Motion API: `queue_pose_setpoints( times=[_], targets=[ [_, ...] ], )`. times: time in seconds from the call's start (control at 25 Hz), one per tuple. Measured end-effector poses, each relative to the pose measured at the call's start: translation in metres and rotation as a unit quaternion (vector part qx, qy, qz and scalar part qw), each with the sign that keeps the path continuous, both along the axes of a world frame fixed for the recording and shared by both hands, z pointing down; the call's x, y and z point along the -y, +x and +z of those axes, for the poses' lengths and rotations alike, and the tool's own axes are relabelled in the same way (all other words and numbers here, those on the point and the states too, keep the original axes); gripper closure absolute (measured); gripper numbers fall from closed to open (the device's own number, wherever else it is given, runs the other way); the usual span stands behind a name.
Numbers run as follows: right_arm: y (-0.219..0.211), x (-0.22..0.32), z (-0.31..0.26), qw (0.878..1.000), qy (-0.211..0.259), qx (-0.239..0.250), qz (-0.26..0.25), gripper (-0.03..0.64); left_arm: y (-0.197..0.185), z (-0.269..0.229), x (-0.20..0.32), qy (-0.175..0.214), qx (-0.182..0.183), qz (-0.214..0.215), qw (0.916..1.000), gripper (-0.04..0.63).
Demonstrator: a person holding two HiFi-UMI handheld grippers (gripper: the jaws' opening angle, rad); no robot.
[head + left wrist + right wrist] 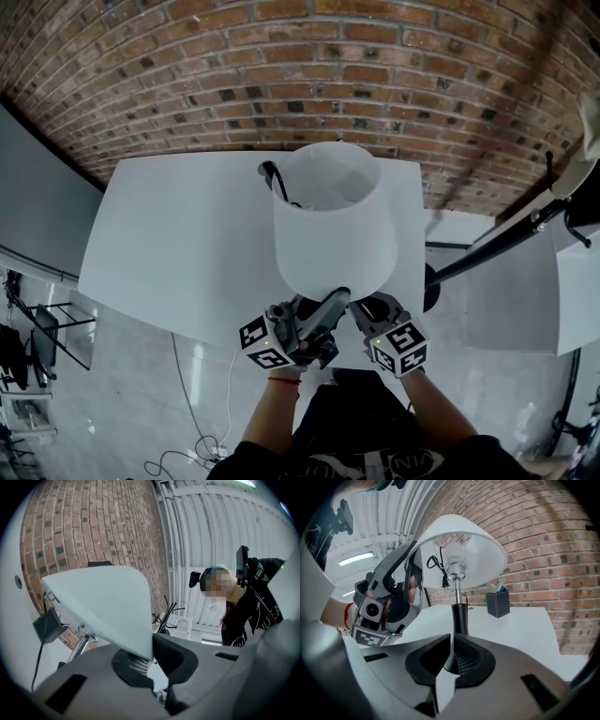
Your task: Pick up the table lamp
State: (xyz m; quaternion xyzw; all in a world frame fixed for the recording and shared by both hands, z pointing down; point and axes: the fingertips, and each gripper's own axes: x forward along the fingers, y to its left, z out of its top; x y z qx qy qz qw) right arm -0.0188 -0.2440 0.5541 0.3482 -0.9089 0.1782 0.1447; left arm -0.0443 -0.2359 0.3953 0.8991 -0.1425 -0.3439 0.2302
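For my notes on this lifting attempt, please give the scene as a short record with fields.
Object: lamp, white lampshade, black pole
Left gripper: fingers shut on lampshade rim
Right gripper: fingers shut on pole
Surface: white table
Also there: dark pen box
Background: brick wall

White conical table lamp shade, matt and smooth; whether it is cloth or paper cannot be told. The lamp stem is matt black below and shiny chromed metal above. The white tabletop is smooth and matt. The red-brown brick wall is rough, with pale mortar lines. The left gripper and right gripper are matt grey plastic with black ribbed pads.
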Motion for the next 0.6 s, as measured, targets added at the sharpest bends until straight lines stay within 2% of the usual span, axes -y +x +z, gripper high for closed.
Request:
queue_pose_setpoints(
  times=[0.48, 0.6],
  targets=[
    [-0.004, 0.021, 0.003, 1.0, -0.007, -0.015, -0.005, 0.612, -0.013, -0.005, 0.024, -0.017, -0.014, -0.015, 0.9996, 0.588],
    [-0.007, 0.03, 0.003, 1.0, -0.007, -0.025, -0.005, 0.569, -0.013, -0.007, 0.032, -0.025, -0.011, -0.017, 0.9995, 0.588]
  ],
)
